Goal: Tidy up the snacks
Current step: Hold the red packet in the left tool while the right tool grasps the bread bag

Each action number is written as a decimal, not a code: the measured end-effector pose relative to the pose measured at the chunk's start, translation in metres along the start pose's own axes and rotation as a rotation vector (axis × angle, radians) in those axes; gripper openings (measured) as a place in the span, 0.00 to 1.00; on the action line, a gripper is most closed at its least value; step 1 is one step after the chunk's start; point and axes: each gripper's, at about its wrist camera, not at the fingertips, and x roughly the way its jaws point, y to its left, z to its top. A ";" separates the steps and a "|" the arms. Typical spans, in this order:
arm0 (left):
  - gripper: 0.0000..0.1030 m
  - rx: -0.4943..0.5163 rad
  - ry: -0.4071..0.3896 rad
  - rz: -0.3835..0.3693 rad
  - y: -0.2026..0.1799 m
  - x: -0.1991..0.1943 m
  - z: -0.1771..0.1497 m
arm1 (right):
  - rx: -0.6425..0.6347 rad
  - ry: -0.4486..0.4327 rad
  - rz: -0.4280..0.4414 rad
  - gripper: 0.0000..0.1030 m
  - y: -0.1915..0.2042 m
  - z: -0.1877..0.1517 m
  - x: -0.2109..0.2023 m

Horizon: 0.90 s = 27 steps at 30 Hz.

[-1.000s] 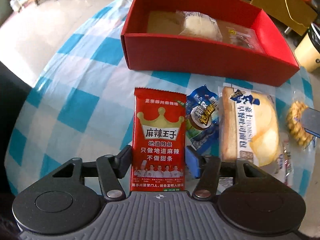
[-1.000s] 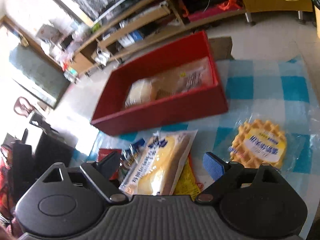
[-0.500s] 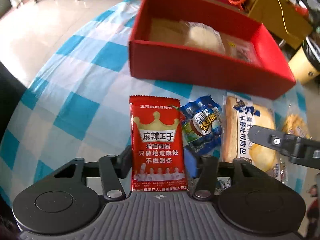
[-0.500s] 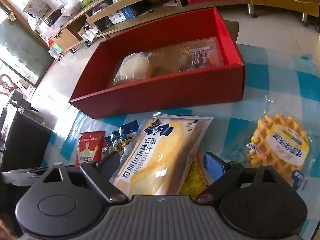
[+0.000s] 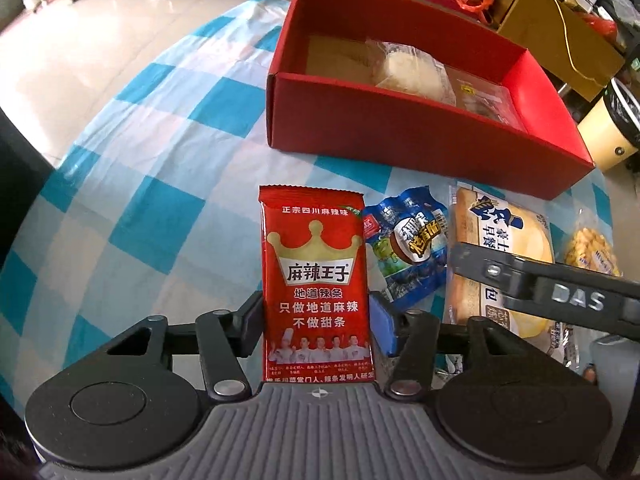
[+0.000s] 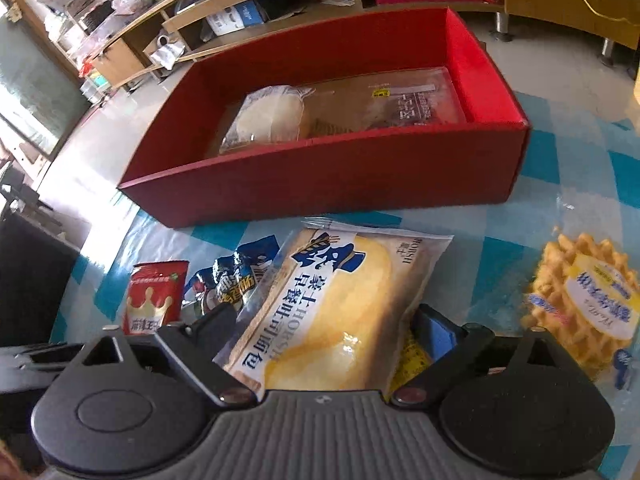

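The left claw (image 5: 318,314) points steeply down with the red packet (image 5: 318,280) standing lengthwise between its jaws — long axis running straight away from the claw toward the red box (image 5: 400,136). The jaws are opening slightly, yet the pads (image 5: 380,320) look to rest against the packet's edges, so I judge it held. The packet lies directly short of the box's near wall, toward its left corner.

The right claw (image 6: 326,328) straddles the bread bag (image 6: 340,312), jaws opening wide, pads clear of the wrapper. The bag's long axis slants from the claw toward the box, and its far end lies just short of the near wall.

Beside the bread, on the checked surface (image 5: 152,168), sit a blue packet (image 5: 408,248) and a waffle (image 6: 588,300). Inside the box lie a bun (image 6: 272,118) and a clear pack (image 6: 416,100).
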 end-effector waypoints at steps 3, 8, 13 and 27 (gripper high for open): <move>0.64 0.030 -0.017 0.026 -0.005 -0.001 -0.002 | -0.016 -0.012 -0.007 1.00 0.004 -0.003 0.006; 0.71 0.084 -0.039 0.068 -0.009 -0.001 -0.004 | -0.084 0.000 0.007 1.00 0.005 -0.005 0.007; 0.82 0.143 -0.059 0.106 -0.013 -0.001 -0.006 | -0.120 0.008 0.065 1.00 -0.003 -0.006 0.004; 0.66 0.112 0.045 0.026 -0.013 0.009 -0.009 | -0.239 -0.083 -0.030 0.54 -0.004 -0.014 -0.029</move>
